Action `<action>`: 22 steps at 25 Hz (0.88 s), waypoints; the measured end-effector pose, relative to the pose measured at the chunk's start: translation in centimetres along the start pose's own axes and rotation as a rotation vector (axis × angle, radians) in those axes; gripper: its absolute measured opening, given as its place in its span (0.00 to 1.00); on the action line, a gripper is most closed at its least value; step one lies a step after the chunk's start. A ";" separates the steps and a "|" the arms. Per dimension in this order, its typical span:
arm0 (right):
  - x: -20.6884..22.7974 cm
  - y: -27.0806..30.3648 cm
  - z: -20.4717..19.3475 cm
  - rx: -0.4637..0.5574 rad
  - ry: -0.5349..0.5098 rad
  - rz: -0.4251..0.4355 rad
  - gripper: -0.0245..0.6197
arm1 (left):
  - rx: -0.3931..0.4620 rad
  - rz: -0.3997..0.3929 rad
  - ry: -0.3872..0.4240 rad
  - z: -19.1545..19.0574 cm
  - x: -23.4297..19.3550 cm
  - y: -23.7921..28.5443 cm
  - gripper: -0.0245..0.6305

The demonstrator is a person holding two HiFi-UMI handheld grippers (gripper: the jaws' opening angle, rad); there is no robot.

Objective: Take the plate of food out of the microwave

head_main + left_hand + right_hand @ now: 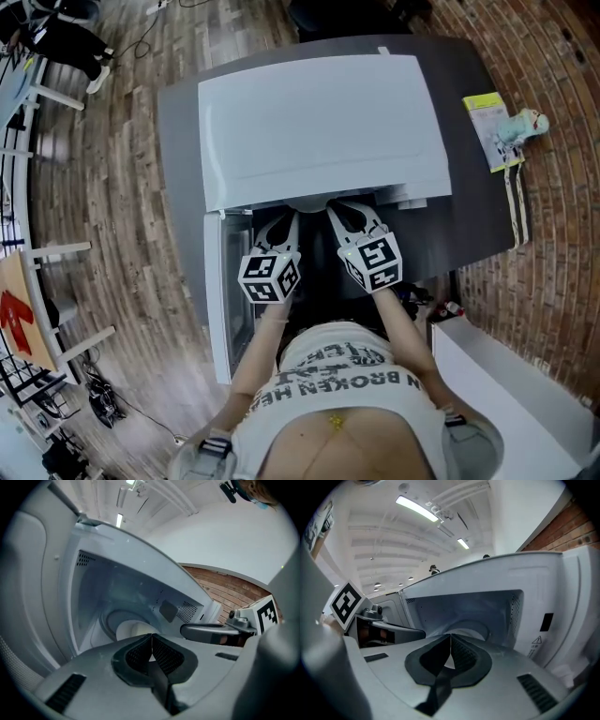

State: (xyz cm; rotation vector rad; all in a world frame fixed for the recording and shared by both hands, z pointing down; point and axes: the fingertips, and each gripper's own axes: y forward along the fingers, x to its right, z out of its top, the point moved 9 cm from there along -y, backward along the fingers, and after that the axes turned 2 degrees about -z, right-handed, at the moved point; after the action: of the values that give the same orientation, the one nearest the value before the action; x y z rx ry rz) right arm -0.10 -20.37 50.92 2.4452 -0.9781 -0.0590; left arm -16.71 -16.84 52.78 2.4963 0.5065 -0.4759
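From above, the white microwave (319, 122) stands on a dark grey table (473, 202), its door (223, 291) swung open to the left. A pale plate (132, 630) lies on the turntable inside the cavity and also shows in the right gripper view (466, 633). My left gripper (284, 221) and right gripper (345, 212) reach side by side into the front opening. The left gripper (151, 637) is shut, its pads meeting just in front of the plate. The right gripper (450, 637) is shut too. Nothing shows pinched in either.
A yellow-green packet (487, 127) and a small teal toy (521, 125) lie at the table's right end. A white cabinet (511, 380) stands at the lower right. Each gripper sees the other beside it: the right one (215, 631) and the left one (389, 629).
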 end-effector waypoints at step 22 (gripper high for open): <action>3.5 3.2 -3.3 -0.081 0.145 -0.073 0.05 | -0.010 0.066 -0.147 -1.5 -4.1 3.0 0.05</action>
State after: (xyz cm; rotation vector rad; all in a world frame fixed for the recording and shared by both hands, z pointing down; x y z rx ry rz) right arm 1.15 -23.22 55.83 2.3734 -0.8081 0.0525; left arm -18.61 -19.40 57.05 2.4373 0.3662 -0.6240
